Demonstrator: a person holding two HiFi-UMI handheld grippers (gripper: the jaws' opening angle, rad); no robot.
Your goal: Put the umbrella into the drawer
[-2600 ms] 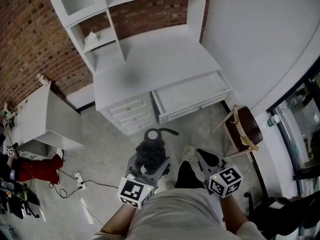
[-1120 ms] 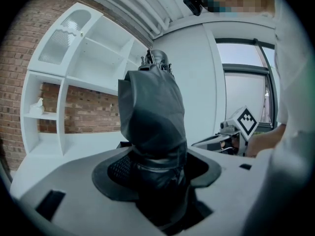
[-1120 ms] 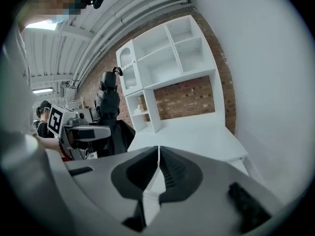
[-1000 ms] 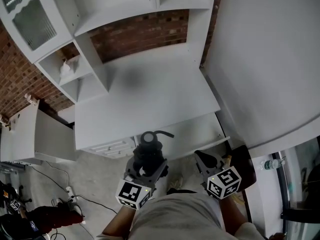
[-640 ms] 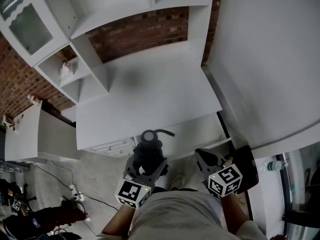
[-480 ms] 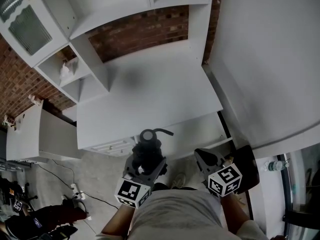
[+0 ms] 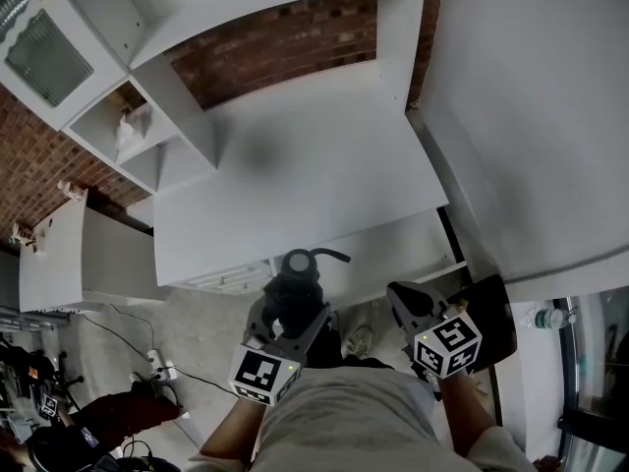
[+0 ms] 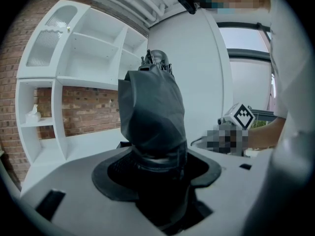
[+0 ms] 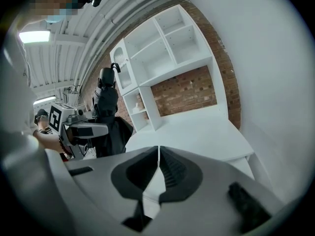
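White desk (image 7: 295,190) below, left tool (image 8: 158,167) clamping folded umbrella (image 8: 151,113), right tool (image 9: 158,156) closed, empty

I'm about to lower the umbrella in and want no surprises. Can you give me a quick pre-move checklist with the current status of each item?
1. Left gripper shut on umbrella: ok.
2. Drawer open: ok.
3. Right gripper shut, empty, apart from umbrella: ok.
4. Umbrella laid flat to fit the drawer: not ok, it stands upright.
5. Drawer's near left corner free: cannot tell, the umbrella hides it.
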